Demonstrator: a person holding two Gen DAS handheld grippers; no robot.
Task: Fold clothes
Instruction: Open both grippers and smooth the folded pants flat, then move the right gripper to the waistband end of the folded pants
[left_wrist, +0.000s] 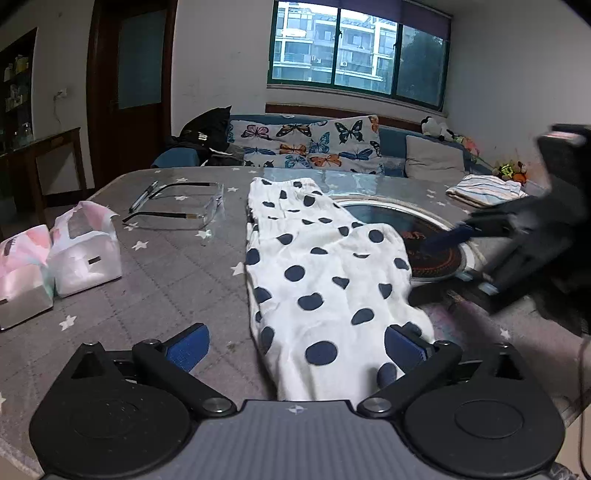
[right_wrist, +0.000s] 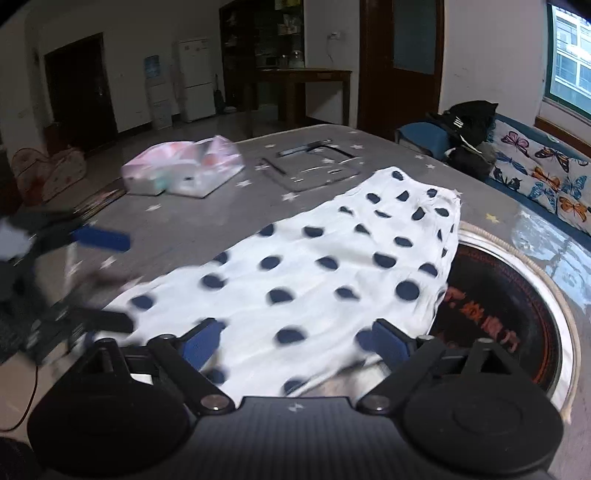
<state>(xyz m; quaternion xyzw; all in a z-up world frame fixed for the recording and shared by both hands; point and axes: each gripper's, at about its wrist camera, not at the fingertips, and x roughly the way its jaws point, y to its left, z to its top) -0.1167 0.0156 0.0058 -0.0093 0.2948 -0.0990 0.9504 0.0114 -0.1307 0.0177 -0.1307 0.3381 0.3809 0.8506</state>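
Note:
A white garment with navy polka dots (left_wrist: 325, 266) lies flat in a long strip on the grey star-patterned table (left_wrist: 166, 280). My left gripper (left_wrist: 295, 345) stands open over its near end, blue pads wide apart and not pressing the cloth. In the right wrist view the same garment (right_wrist: 332, 266) stretches away from my right gripper (right_wrist: 295, 341), which is open astride its near edge. Each gripper shows blurred in the other's view: the right gripper (left_wrist: 465, 262) at the garment's right side, the left gripper (right_wrist: 103, 280) at its left end.
A round cooktop (left_wrist: 436, 254) is set into the table, partly under the garment. Tissue packs (left_wrist: 85, 254) and a clear tray (left_wrist: 177, 210) with a pen sit on the left. A folded striped cloth (left_wrist: 484, 190) lies far right. A butterfly-print sofa (left_wrist: 306, 144) stands behind.

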